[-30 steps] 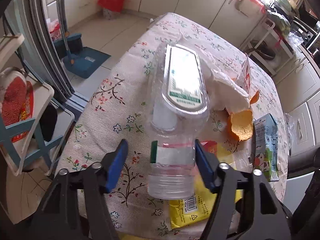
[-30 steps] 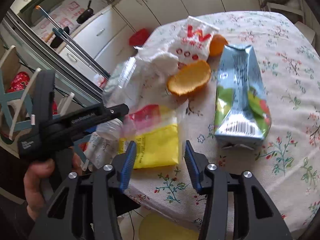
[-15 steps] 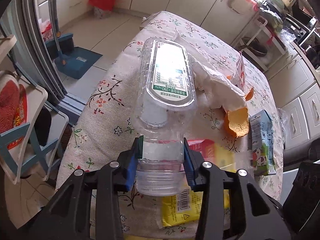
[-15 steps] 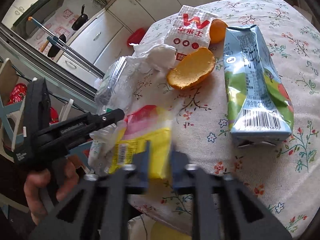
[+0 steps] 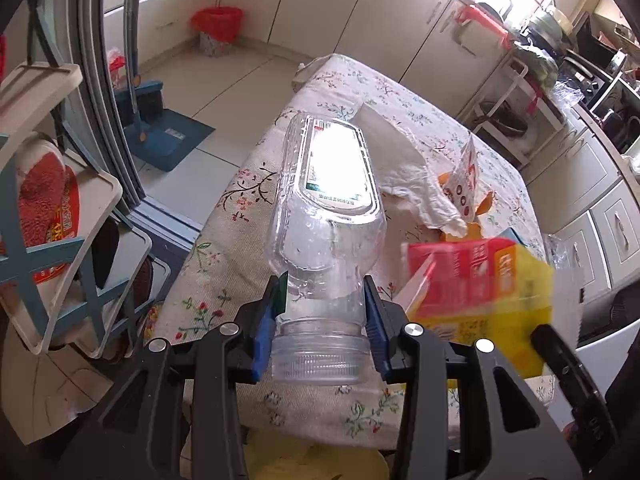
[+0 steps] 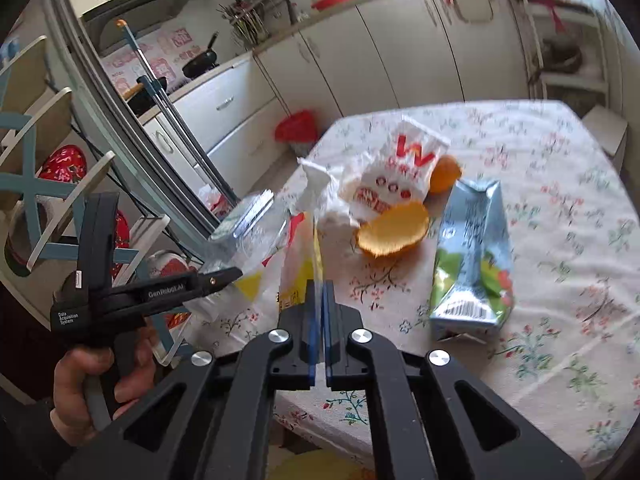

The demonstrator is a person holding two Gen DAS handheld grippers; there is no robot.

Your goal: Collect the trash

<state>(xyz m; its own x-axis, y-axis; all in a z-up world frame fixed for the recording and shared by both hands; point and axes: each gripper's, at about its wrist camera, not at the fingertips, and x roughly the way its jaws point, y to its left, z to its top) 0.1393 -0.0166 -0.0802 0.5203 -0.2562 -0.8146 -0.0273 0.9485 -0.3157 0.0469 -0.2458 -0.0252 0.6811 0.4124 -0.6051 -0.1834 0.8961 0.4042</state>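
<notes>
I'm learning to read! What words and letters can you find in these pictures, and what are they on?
"GenRobot.AI": side of the left gripper.
"Data Acquisition System": same gripper's handle.
"W", big and red: white paper bag.
Clear bottle: label washed out by glare, unreadable.
Yellow and red wrapper: print blurred.
Blue carton: barcode and print too blurred.

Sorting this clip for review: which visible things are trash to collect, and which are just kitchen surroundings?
Trash:
clear plastic bottle, in left gripper
yellow-red wrapper, in right gripper
crumpled tissue
orange peel
drink carton
white snack bag

Surroundings:
red bin
dustpan
frying pan
</notes>
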